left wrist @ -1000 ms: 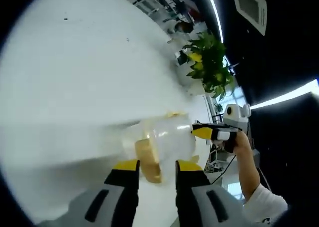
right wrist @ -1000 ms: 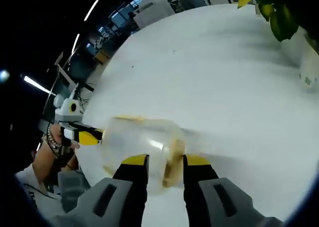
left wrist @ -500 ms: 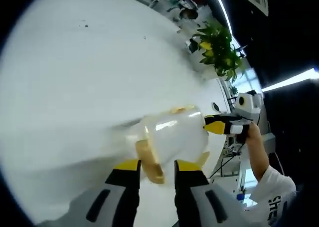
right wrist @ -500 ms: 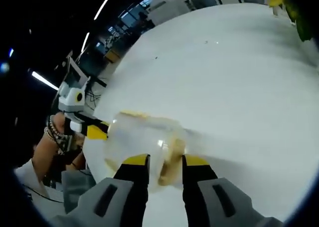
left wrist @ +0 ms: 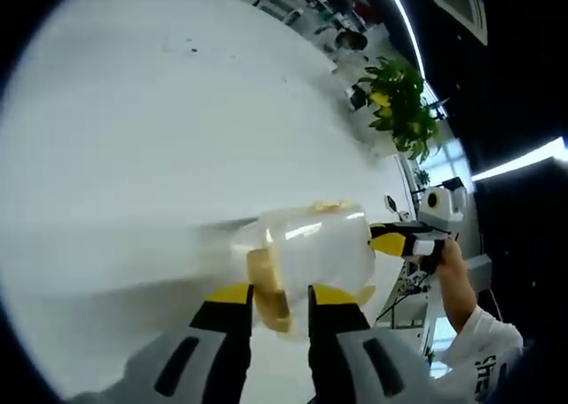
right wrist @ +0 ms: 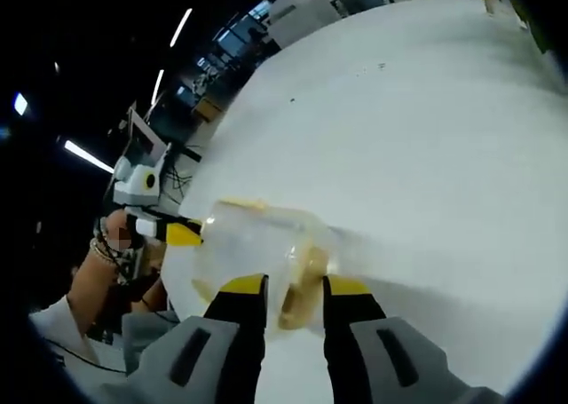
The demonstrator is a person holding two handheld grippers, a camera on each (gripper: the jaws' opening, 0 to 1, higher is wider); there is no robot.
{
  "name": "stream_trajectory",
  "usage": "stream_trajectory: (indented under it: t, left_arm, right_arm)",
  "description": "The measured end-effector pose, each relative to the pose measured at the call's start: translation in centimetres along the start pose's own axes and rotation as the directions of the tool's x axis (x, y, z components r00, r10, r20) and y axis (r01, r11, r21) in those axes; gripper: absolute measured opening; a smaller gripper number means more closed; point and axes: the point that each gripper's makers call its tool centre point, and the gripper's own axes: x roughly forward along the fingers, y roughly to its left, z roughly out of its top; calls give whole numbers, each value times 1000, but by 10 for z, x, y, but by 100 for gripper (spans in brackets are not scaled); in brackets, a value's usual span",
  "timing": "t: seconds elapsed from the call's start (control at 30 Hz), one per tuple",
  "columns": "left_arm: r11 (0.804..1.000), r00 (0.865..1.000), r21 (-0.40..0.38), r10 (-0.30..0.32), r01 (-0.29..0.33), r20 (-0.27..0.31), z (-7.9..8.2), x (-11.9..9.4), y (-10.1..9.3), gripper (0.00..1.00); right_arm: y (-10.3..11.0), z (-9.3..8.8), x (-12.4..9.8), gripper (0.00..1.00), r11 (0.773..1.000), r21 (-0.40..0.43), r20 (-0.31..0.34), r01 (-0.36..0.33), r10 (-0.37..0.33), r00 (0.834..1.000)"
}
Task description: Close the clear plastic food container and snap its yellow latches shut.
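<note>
The clear plastic container [left wrist: 315, 244] lies on the white table [left wrist: 151, 129], lid down, between my two grippers. In the left gripper view my left gripper [left wrist: 280, 296] is shut on the yellow latch [left wrist: 266, 284] at the container's near end. My right gripper [left wrist: 399, 241] meets the far end, held by a person's hand [left wrist: 451, 275]. In the right gripper view my right gripper [right wrist: 294, 287] clamps the other yellow latch [right wrist: 302, 284] on the container [right wrist: 253, 244]. The left gripper [right wrist: 177, 233] touches the opposite end there.
A potted green plant [left wrist: 399, 111] stands at the table's far edge. Beyond the white table [right wrist: 426, 129] lie office desks and ceiling lights. A bare forearm with a bracelet [right wrist: 102, 262] is at the left.
Both views have shifted a little with the hands. The left jaws have drawn slightly closer around the latch. The container stays held between the two grippers.
</note>
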Motion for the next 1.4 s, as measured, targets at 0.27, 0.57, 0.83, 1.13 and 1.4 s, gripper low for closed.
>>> stream_trajectory:
  t: [0.27, 0.57, 0.83, 1.13, 1.4]
  left_arm:
    - [1000, 999, 18, 22, -22, -23, -1, 1, 0, 18]
    - [999, 999, 33, 26, -25, -29, -2, 10, -3, 17]
    - [999, 1000, 40, 24, -23, -18, -3, 11, -5, 18]
    - [988, 996, 140, 47, -58, 75, 2, -1, -3, 14]
    - [971, 974, 232, -5, -49, 226, 28, -19, -29, 0]
  right_arm:
    - [1, -1, 1, 21, 1000, 17, 14, -18, 18, 1000]
    - [2, 9, -11, 20, 999, 10, 8, -31, 31, 999]
    - [3, 3, -12, 21, 999, 19, 8, -33, 33, 999]
    - [3, 1, -14, 16, 999, 39, 21, -29, 28, 999]
    - [28, 44, -20, 0, 993, 25, 183, -117, 111, 977]
